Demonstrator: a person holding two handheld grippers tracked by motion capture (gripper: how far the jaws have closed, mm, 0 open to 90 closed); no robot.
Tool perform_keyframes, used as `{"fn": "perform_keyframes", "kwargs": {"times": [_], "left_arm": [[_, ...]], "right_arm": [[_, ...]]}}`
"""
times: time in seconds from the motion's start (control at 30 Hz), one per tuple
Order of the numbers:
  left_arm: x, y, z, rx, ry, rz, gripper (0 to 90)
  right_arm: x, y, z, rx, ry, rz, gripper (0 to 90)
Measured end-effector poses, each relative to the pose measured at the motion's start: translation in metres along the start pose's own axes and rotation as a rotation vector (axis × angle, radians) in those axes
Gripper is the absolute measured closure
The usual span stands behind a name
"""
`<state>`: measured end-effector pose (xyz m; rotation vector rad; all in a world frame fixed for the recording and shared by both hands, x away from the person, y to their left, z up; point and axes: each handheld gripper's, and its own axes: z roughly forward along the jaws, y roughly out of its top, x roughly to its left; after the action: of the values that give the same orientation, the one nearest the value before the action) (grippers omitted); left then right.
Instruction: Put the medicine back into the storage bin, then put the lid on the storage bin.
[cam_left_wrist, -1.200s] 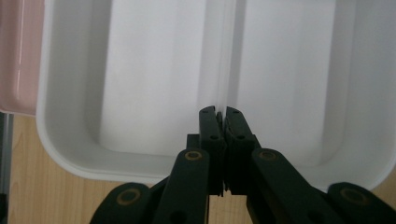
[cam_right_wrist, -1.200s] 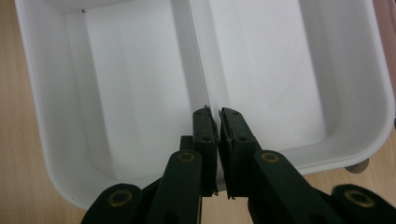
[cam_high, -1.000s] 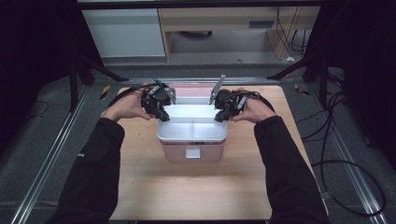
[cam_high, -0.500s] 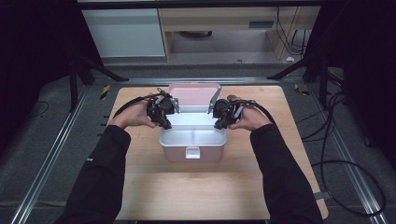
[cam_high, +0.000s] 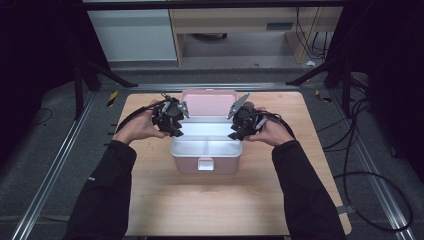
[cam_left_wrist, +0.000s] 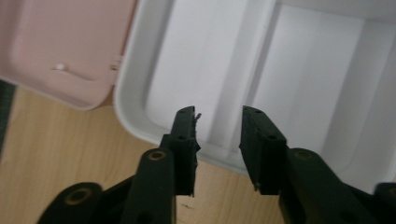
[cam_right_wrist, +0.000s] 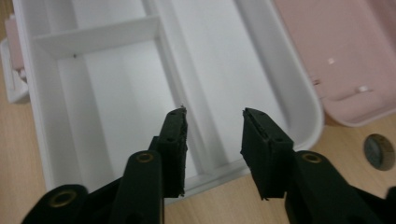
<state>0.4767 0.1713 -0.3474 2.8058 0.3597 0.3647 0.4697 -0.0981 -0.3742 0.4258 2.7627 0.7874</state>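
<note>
Pink box (cam_high: 206, 162) open (white divided tray inside).

a: where's there room around the pink plastic lunch box with the white divided tray (cam_high: 206, 150)?

b: bare wooden table (cam_high: 210, 205) in front of it and off both ends. its raised pink lid (cam_high: 209, 103) blocks the back, and a small dark round disc (cam_right_wrist: 379, 151) lies just beside that lid.

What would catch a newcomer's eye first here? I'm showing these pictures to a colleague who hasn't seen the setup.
First, the pink box at the middle of the wooden table, its lid flung back and its white divided tray bare. Next, the left claw and right claw hovering at either end of it, jaws apart, holding nothing.
</note>
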Motion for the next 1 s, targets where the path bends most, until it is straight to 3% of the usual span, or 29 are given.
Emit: {"fn": "perform_keyframes", "kwargs": {"times": [0.17,0.27,0.37,0.4,0.5,0.57,0.6,0.63,0.7,0.77,0.87,1.0], "left_arm": [[-0.004,-0.012,-0.022,-0.105,0.058,-0.106,57.1],[-0.007,-0.020,-0.029,-0.151,0.101,-0.173,51.6],[-0.010,-0.032,-0.036,-0.235,0.137,-0.251,49.0],[-0.010,-0.038,-0.037,-0.258,0.151,-0.284,48.0],[-0.011,-0.049,-0.035,-0.301,0.163,-0.328,43.6],[-0.012,-0.051,-0.033,-0.306,0.172,-0.338,38.8],[-0.013,-0.056,-0.029,-0.328,0.203,-0.372,37.0],[-0.012,-0.058,-0.026,-0.336,0.208,-0.393,36.6],[-0.011,-0.061,-0.021,-0.360,0.226,-0.429,33.3],[-0.007,-0.062,-0.016,-0.390,0.216,-0.477,32.6],[0.000,-0.062,-0.010,-0.419,0.222,-0.513,32.0],[0.010,-0.062,-0.004,-0.474,0.239,-0.558,31.3]], "right_arm": [[0.002,-0.005,-0.024,-0.095,-0.098,0.064,48.8],[0.005,-0.011,-0.037,-0.162,-0.138,0.135,42.6],[0.007,-0.016,-0.048,-0.172,-0.191,0.183,39.1],[0.009,-0.019,-0.050,-0.172,-0.199,0.197,41.9],[0.014,-0.030,-0.056,-0.173,-0.211,0.239,38.9],[0.016,-0.037,-0.057,-0.207,-0.230,0.254,36.1],[0.016,-0.041,-0.059,-0.209,-0.236,0.275,35.2],[0.016,-0.044,-0.059,-0.220,-0.248,0.280,33.2],[0.014,-0.051,-0.059,-0.230,-0.264,0.297,30.8],[0.011,-0.056,-0.057,-0.225,-0.292,0.311,25.9],[0.005,-0.059,-0.054,-0.217,-0.323,0.336,25.4],[-0.006,-0.060,-0.052,-0.278,-0.338,0.394,25.4]]}}
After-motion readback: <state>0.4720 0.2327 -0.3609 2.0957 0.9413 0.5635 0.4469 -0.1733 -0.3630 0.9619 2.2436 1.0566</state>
